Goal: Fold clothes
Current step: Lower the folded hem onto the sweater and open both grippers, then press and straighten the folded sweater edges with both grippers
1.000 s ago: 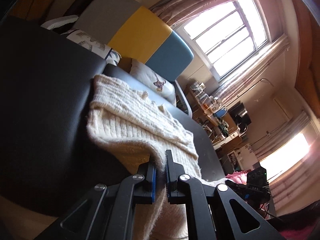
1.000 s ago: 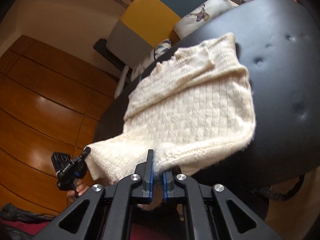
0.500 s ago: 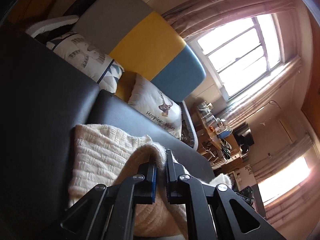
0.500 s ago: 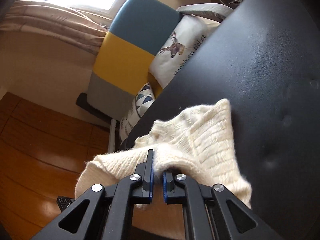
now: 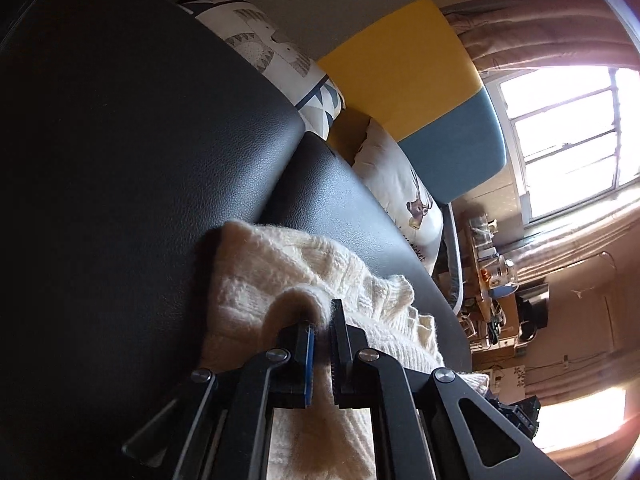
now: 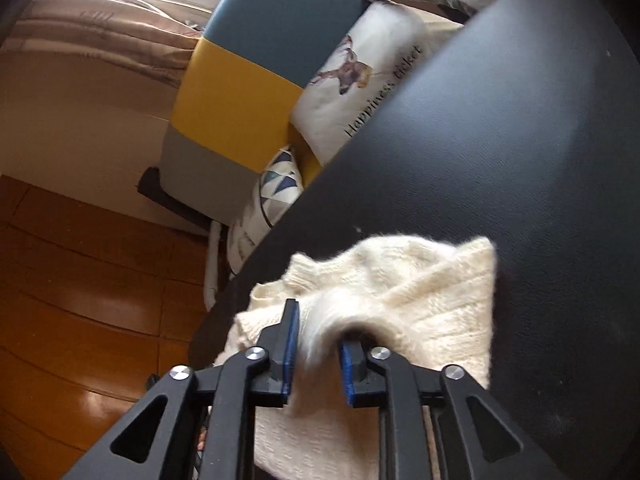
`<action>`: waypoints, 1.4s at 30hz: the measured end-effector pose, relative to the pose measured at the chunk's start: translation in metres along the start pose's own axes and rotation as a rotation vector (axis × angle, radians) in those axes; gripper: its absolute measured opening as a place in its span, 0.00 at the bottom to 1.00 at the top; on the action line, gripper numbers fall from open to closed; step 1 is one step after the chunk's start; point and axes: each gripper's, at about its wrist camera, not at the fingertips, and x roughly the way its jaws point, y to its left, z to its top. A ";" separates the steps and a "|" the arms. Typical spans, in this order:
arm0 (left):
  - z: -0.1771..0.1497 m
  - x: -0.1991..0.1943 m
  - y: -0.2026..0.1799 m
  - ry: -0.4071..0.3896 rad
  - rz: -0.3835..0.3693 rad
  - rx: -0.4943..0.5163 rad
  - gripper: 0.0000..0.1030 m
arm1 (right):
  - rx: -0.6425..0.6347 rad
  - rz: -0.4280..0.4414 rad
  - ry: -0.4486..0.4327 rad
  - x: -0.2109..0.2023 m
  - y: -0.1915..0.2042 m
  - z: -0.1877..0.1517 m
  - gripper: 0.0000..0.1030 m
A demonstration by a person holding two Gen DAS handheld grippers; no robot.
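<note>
A cream knitted sweater (image 5: 280,280) lies folded over on a black padded leather surface (image 5: 140,140). My left gripper (image 5: 322,316) is shut on a fold of the sweater's edge, low over the surface. In the right wrist view the same sweater (image 6: 432,292) lies on the black surface (image 6: 520,140). My right gripper (image 6: 316,320) has its jaws parted, with a fuzzy fold of the sweater loose between them.
Behind the black surface stands a chair with a grey, yellow and blue back (image 5: 400,60), holding a deer-print cushion (image 6: 360,80) and a triangle-pattern cushion (image 5: 280,52). A cluttered desk (image 5: 492,280) is by the window. A wooden floor (image 6: 80,300) is on the left.
Both grippers carried the sweater's near edge forward over its far part, folding it. The right gripper's jaws have now opened on the fold; the left stays shut.
</note>
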 end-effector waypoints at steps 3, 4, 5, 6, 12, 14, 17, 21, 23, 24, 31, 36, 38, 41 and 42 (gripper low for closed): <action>0.005 0.001 0.006 0.014 -0.057 -0.070 0.07 | 0.075 0.032 0.011 0.008 -0.005 0.013 0.28; 0.006 0.001 0.008 0.021 -0.080 -0.092 0.09 | 0.098 0.023 0.017 0.011 -0.008 0.016 0.28; 0.006 -0.001 0.008 0.019 -0.087 -0.104 0.09 | 0.116 0.011 0.022 0.015 -0.012 0.016 0.29; 0.007 -0.002 0.007 0.017 -0.088 -0.099 0.10 | 0.133 0.005 0.028 0.018 -0.016 0.016 0.29; 0.007 -0.015 -0.006 0.003 -0.021 0.005 0.13 | 0.270 0.187 0.046 0.022 -0.031 0.022 0.36; 0.008 -0.022 -0.008 -0.006 0.017 0.051 0.22 | 0.363 0.253 0.026 0.022 -0.039 0.029 0.39; 0.010 -0.034 -0.009 -0.015 0.071 0.114 0.30 | 0.410 0.199 0.025 0.022 -0.043 0.033 0.44; -0.001 -0.051 -0.014 -0.010 0.122 0.292 0.33 | 0.193 0.114 0.041 0.012 -0.012 0.015 0.44; -0.010 -0.057 -0.012 0.000 0.132 0.364 0.35 | 0.057 0.051 0.062 0.009 0.008 -0.003 0.45; -0.014 -0.058 -0.011 0.011 0.131 0.387 0.37 | -0.015 0.008 0.074 0.009 0.018 -0.013 0.45; -0.042 -0.047 -0.002 0.119 0.072 0.433 0.37 | -0.315 -0.246 0.150 0.033 0.049 -0.070 0.45; -0.056 -0.045 -0.005 0.130 0.083 0.449 0.06 | -0.348 -0.381 0.184 0.052 0.038 -0.085 0.43; -0.059 -0.059 -0.004 0.106 0.035 0.409 0.06 | -0.366 -0.413 0.204 0.053 0.033 -0.090 0.42; -0.076 -0.092 0.001 0.057 -0.028 0.360 0.05 | -0.408 -0.449 0.271 0.048 0.028 -0.103 0.41; -0.086 -0.102 0.006 0.042 -0.022 0.359 0.05 | -0.426 -0.461 0.292 0.044 0.027 -0.109 0.40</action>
